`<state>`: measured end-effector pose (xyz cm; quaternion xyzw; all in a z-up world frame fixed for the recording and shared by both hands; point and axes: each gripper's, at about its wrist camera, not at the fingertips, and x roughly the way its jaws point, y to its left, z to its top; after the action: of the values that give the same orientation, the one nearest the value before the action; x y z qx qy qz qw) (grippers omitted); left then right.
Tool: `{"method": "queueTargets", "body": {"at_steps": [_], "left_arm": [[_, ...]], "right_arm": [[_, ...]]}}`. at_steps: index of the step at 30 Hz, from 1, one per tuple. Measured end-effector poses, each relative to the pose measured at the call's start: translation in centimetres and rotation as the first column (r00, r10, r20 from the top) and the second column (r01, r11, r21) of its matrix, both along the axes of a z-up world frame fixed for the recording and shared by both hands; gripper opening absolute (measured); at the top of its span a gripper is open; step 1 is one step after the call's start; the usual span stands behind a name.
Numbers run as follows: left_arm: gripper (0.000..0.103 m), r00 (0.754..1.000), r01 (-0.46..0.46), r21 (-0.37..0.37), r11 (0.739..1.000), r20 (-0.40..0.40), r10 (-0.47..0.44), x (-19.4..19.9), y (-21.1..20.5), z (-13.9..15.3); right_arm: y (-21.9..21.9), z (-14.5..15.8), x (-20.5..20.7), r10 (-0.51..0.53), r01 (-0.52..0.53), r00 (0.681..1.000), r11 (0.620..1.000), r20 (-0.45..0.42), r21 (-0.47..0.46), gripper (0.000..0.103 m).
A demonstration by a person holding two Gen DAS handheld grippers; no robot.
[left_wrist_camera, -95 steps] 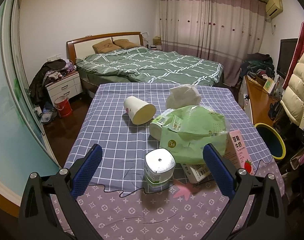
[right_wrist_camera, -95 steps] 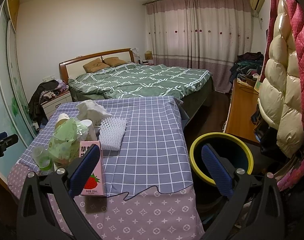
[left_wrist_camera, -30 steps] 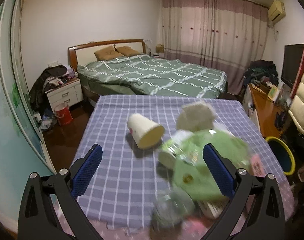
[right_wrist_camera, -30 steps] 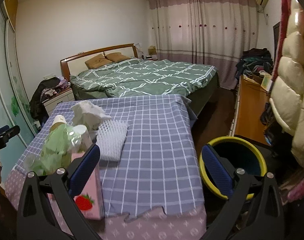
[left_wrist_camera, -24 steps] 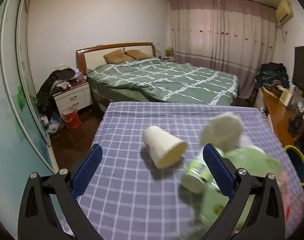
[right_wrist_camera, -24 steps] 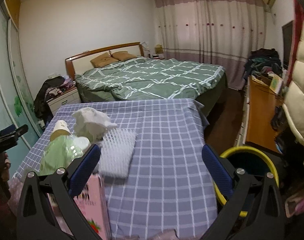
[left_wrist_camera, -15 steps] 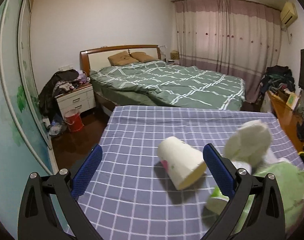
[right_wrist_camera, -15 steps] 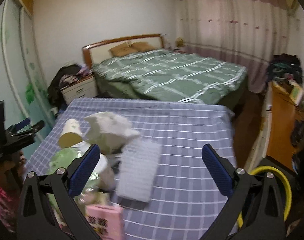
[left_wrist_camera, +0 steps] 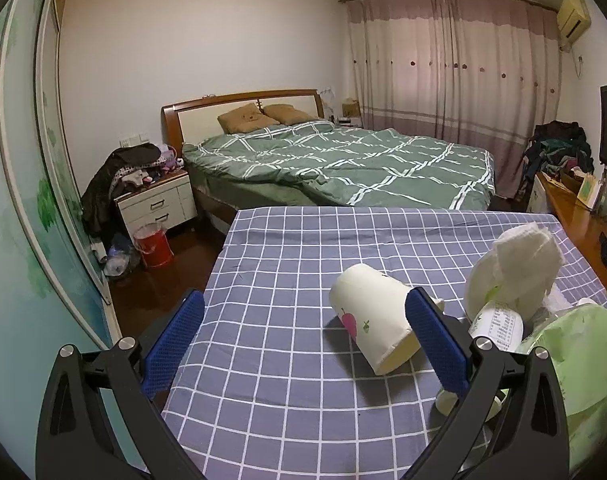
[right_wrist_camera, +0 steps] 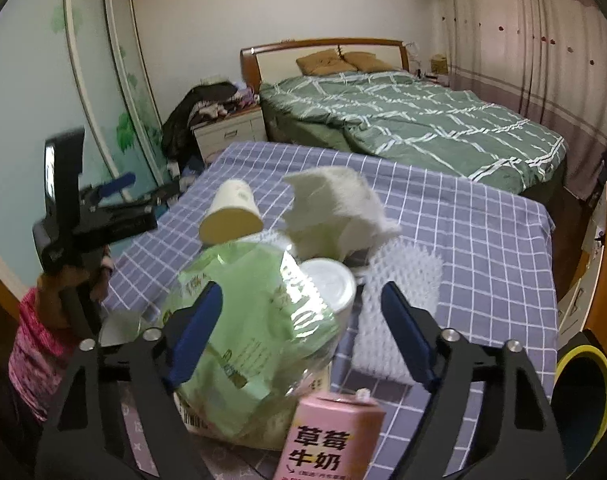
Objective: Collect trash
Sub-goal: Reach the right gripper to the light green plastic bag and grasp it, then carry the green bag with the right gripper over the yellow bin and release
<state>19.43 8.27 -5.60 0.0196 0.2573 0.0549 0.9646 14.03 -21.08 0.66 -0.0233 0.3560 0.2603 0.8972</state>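
Observation:
A blue checked tablecloth (left_wrist_camera: 287, 264) bears the trash. A white paper cup (left_wrist_camera: 373, 332) lies on its side just inside the right finger of my open left gripper (left_wrist_camera: 305, 344), not touched. Right of it are a crumpled tissue (left_wrist_camera: 515, 268) and a green plastic bag (left_wrist_camera: 575, 360). In the right wrist view my right gripper (right_wrist_camera: 301, 334) hangs over the green bag (right_wrist_camera: 255, 320) and a white can (right_wrist_camera: 327, 280). Its jaws are closing with the bag between them, and the pads are not pressing on it. A pink milk carton (right_wrist_camera: 331, 436) stands in front.
A white foam net (right_wrist_camera: 399, 304) lies right of the heap. A yellow-rimmed bin (right_wrist_camera: 583, 384) stands on the floor past the table's right edge. A hand in a pink sleeve (right_wrist_camera: 35, 332) holds the left gripper (right_wrist_camera: 143, 194). Beyond the table are a green bed (left_wrist_camera: 343, 164) and a nightstand (left_wrist_camera: 155, 204).
My left gripper moved left along the table, so the paper cup now lies by its right finger. My right gripper swung left from the bin to the trash heap, and its jaws narrowed.

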Motion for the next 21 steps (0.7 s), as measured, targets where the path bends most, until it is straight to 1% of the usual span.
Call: {"method": "queueTargets", "body": {"at_steps": [2,3,4,5,6,7,9,14,18,21], "left_arm": [[0.099,1.0,0.001,-0.006,1.0,-0.001,-0.001,-0.3,0.0,0.0],[0.099,1.0,0.001,-0.006,1.0,-0.002,-0.001,-0.4,-0.1,0.1],[0.099,1.0,0.001,-0.007,1.0,-0.003,-0.001,-0.4,-0.1,0.1],[0.099,1.0,0.002,-0.008,1.0,-0.003,-0.002,-0.5,0.0,0.1],[0.099,1.0,0.005,-0.008,1.0,-0.004,-0.005,-0.5,0.0,0.1],[0.099,1.0,0.007,-0.007,1.0,-0.005,-0.007,-0.6,0.0,0.3],[0.099,1.0,0.01,-0.005,1.0,-0.005,-0.01,-0.7,0.0,0.4],[0.099,1.0,0.015,-0.019,1.0,-0.003,-0.015,-0.9,0.0,0.4],[0.099,1.0,0.016,-0.035,0.999,0.002,-0.016,-0.9,0.1,0.6],[0.099,1.0,0.017,-0.039,0.999,0.003,-0.017,-1.0,0.3,0.5]], "right_arm": [[0.1,-0.4,-0.2,-0.001,0.001,1.0,1.0,-0.015,-0.011,0.066],[0.2,-0.5,-0.3,-0.002,0.002,1.0,1.0,-0.019,-0.019,0.059],[0.2,-0.8,-0.3,0.001,-0.001,1.0,1.0,-0.023,-0.02,0.046],[0.3,-0.9,-0.4,0.005,-0.005,1.0,1.0,-0.03,-0.021,0.037],[0.4,-1.0,-0.5,0.006,-0.006,0.999,1.0,-0.036,-0.024,0.02],[0.4,-1.0,-0.5,0.007,-0.008,0.999,1.0,-0.035,-0.022,0.01],[0.4,-0.9,-0.6,0.017,-0.017,0.999,1.0,-0.04,0.003,0.006],[-0.2,0.7,-1.6,0.037,-0.035,0.999,0.997,-0.03,0.073,0.005],[-1.2,2.9,-2.6,0.041,-0.042,0.999,0.991,0.005,0.123,0.004],[-2.3,4.8,-3.7,0.035,-0.042,0.998,0.987,0.05,0.152,0.004]]}}
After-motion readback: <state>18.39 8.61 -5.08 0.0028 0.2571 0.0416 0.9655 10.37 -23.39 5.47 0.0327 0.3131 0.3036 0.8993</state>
